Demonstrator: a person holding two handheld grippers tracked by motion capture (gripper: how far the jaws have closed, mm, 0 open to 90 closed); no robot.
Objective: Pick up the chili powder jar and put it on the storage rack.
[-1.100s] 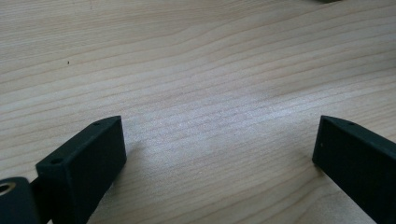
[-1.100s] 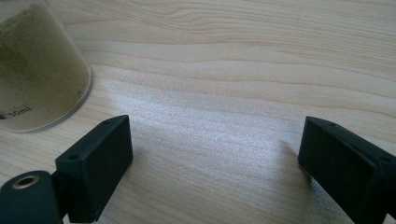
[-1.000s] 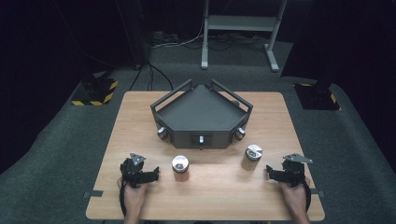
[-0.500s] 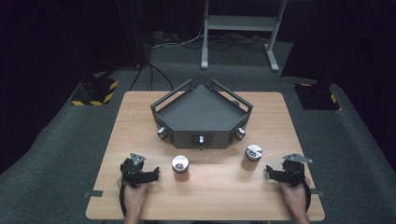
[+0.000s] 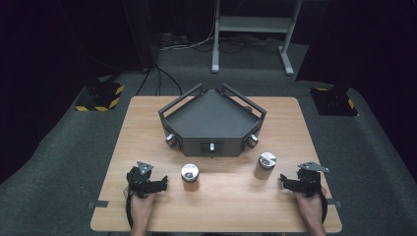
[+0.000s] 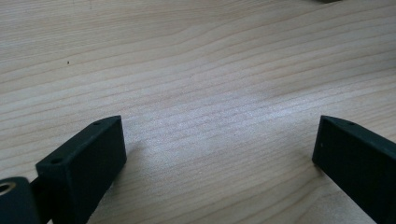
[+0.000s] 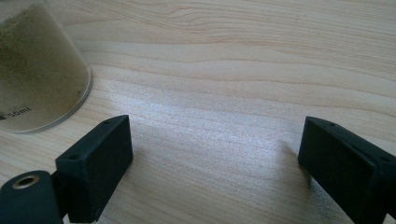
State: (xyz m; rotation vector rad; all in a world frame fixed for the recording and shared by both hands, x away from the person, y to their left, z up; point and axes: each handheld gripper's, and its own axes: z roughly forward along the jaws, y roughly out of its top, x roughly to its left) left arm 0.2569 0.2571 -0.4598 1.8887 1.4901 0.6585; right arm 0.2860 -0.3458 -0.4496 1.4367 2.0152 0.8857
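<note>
On the wooden table (image 5: pixel 147 123) two small jars stand in front of a dark three-cornered tray (image 5: pixel 211 120). The left jar (image 5: pixel 190 176) and the right jar (image 5: pixel 266 164) each have a shiny lid. My left gripper (image 5: pixel 161 185) rests near the front left, a little left of the left jar, and is open; between its jaws (image 6: pixel 219 149) lies bare wood. My right gripper (image 5: pixel 285 182) rests at the front right, just right of the right jar, open with nothing in it (image 7: pixel 215 149). In the right gripper view that jar (image 7: pixel 37 70) holds sandy powder and stands ahead to the left.
The tray has knobs on its front faces (image 5: pixel 211 146) and raised rails. Black-and-yellow striped blocks sit on the floor at the left (image 5: pixel 101 96) and right (image 5: pixel 334 101). A metal stand (image 5: pixel 253 24) and cables are behind the table.
</note>
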